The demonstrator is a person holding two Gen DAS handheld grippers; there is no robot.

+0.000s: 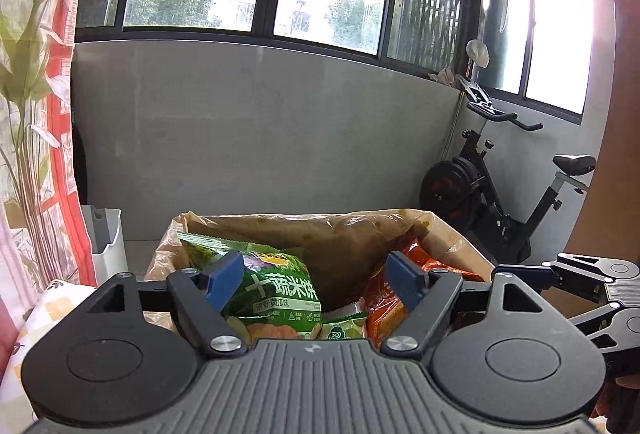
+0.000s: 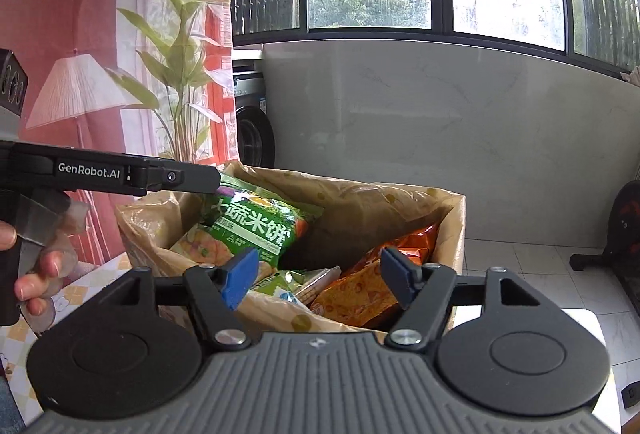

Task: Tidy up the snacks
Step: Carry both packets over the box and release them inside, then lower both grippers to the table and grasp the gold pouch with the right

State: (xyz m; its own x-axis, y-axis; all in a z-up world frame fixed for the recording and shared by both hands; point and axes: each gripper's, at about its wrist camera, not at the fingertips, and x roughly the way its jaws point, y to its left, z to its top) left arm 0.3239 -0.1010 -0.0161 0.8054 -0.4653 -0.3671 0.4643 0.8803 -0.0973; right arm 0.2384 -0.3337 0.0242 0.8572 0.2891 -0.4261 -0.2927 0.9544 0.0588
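A cardboard box [image 1: 460, 246] lined with a tan plastic bag holds snack packets. In it a green rice-cracker bag [image 1: 276, 286] leans at the left, and an orange snack bag [image 1: 380, 322] lies at the right. My left gripper [image 1: 314, 280] hovers open over the near side of the box, its blue pads wide apart and pressing on nothing. My right gripper [image 2: 320, 280] is open too, above the near rim of the box [image 2: 460, 234], with the green bag [image 2: 256, 230] and orange bags [image 2: 372, 294] beyond it. The left gripper [image 2: 216, 186] reaches in beside the green bag's top corner.
A white bin [image 1: 106, 246] stands left of the box, by a patterned curtain [image 1: 40, 114]. An exercise bike [image 1: 500, 194] stands at the right, under the window. A washing machine [image 2: 252, 130] is behind the curtain. A hand [image 2: 36, 274] holds the left gripper over a chequered cloth [image 2: 104, 274].
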